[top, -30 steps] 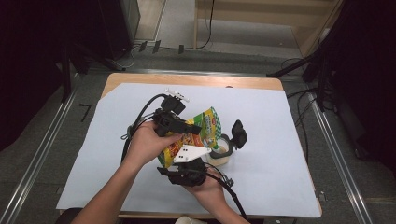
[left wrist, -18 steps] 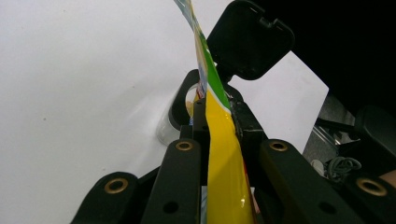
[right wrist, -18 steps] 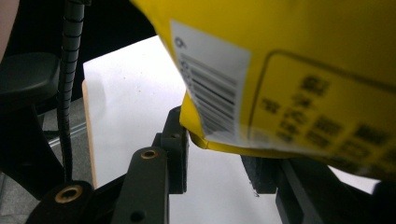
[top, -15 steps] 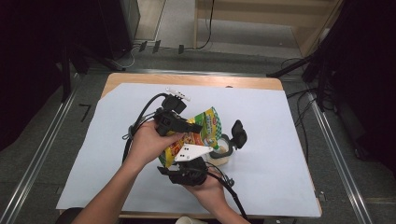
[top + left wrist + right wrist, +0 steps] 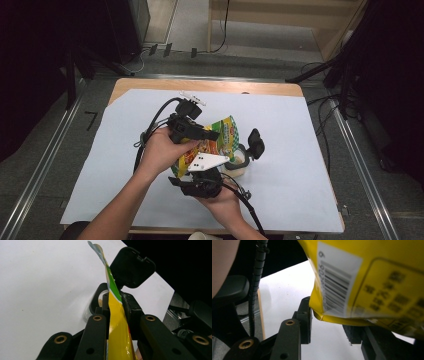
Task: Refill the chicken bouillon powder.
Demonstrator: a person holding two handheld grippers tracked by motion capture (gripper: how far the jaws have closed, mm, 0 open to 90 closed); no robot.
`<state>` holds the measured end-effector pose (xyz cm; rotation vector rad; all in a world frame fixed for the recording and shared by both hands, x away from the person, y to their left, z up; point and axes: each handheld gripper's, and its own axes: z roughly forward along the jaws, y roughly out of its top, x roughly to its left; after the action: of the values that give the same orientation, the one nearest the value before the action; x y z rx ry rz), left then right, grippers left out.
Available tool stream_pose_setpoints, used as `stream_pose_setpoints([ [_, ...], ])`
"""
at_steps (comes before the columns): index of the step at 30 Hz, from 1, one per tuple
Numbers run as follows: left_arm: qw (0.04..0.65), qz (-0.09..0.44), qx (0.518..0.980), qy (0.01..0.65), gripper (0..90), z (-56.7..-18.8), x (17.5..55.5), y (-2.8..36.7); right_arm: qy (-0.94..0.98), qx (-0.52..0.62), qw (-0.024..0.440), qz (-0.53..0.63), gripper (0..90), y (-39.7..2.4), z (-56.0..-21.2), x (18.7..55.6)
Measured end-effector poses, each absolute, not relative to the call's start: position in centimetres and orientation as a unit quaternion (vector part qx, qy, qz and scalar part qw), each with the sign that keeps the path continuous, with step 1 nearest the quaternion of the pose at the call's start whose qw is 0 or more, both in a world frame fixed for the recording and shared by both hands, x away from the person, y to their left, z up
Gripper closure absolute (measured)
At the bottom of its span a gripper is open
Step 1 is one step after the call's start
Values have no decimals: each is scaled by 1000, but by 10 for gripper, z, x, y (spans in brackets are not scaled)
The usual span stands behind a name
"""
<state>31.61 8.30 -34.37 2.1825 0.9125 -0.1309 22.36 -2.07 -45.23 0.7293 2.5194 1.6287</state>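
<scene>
One yellow pouch [image 5: 216,141] is held up over the middle of the white-covered worktop [image 5: 310,150], just left of one clear jar [image 5: 239,162] with its black lid [image 5: 256,142] flipped open. The left tool view shows the left tool [image 5: 115,305] clamped on the pouch's thin edge, the jar beyond. The right tool view shows the pouch's barcode side and the right tool [image 5: 329,323] parted under its bottom edge, not pressing it.

Yellow snack pouch [image 5: 220,142], seemingly tilted above container [image 5: 239,161].
</scene>
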Motion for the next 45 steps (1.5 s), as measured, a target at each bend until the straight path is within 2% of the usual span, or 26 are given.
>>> stream_pose_setpoints([
  [30,378,-49,854,353,817,-338,317,80,811,245,27,531,653,-21,-447,225],
  [33,375,-57,854,356,816,-342,322,80,811,252,18,528,652,-22,-448,227],
  [45,381,-69,853,349,813,-346,329,77,814,256,32,520,653,-26,-449,230],
])
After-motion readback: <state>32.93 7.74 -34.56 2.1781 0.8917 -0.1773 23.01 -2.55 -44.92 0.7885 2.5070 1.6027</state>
